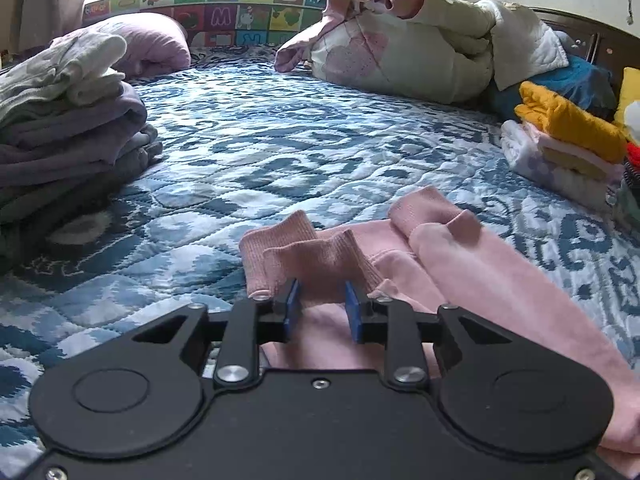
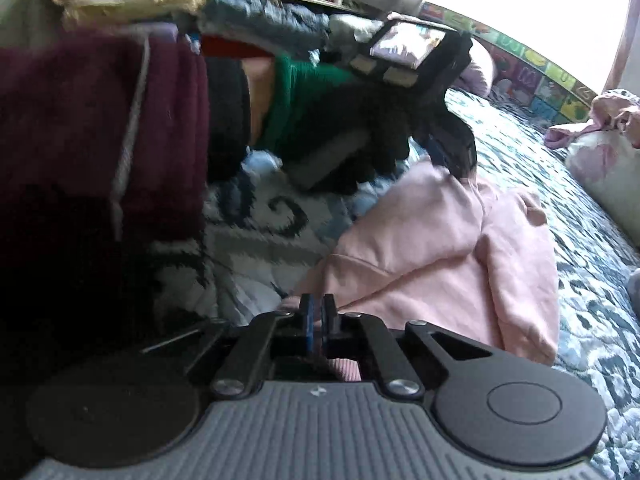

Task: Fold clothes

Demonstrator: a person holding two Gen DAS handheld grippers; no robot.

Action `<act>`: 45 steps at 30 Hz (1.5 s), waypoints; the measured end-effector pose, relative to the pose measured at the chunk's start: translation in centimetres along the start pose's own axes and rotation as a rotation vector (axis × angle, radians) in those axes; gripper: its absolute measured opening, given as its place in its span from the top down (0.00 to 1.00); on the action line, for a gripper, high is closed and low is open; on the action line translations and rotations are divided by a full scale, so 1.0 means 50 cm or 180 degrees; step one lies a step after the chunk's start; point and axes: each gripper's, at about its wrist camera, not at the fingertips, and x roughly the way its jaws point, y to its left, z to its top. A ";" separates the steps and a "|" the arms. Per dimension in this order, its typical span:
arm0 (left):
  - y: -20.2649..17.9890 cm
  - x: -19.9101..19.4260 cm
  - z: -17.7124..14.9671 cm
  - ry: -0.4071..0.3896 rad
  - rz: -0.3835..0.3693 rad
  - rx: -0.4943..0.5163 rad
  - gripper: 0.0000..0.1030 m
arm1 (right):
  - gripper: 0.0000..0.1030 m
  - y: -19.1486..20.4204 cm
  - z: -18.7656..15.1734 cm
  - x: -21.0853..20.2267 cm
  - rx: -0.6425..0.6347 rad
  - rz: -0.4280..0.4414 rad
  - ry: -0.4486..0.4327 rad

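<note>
A pink sweatshirt (image 1: 460, 264) lies on the blue patterned quilt (image 1: 280, 152). My left gripper (image 1: 322, 304) has its blue pads either side of a ribbed pink cuff (image 1: 320, 264), jaws partly closed around the cloth. In the right wrist view the same pink sweatshirt (image 2: 440, 240) lies crumpled ahead, and my right gripper (image 2: 319, 320) is shut on its near edge. The other gripper with its screen (image 2: 404, 52), held by a black-gloved hand, reaches to the garment's far side.
Folded grey and purple clothes (image 1: 60, 136) are stacked at the left. A yellow and pink folded stack (image 1: 560, 140) sits at the right. A rolled duvet (image 1: 400, 56) lies at the back. A person in dark maroon (image 2: 80, 140) fills the right view's left.
</note>
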 end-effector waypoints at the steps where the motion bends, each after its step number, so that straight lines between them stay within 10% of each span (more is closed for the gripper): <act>1: -0.001 -0.005 0.002 -0.0007 -0.0012 0.0011 0.72 | 0.94 -0.005 0.008 -0.010 -0.0003 -0.0009 -0.0056; 22: 0.009 -0.005 -0.011 -0.0108 0.0189 -0.0071 0.71 | 0.93 -0.057 0.017 0.102 0.0271 0.0008 -0.0083; 25: 0.019 -0.060 -0.017 -0.0274 0.0089 -0.0321 0.68 | 0.60 -0.086 0.017 0.047 0.0453 0.0111 -0.0214; 36: 0.046 -0.219 -0.146 0.0037 -0.0529 -0.1836 0.48 | 0.54 -0.400 -0.191 -0.094 0.2798 0.0141 -0.0636; 45: 0.000 -0.317 -0.270 0.0385 -0.0749 -0.2663 0.47 | 0.49 -0.413 -0.322 -0.048 0.3863 0.0770 -0.0534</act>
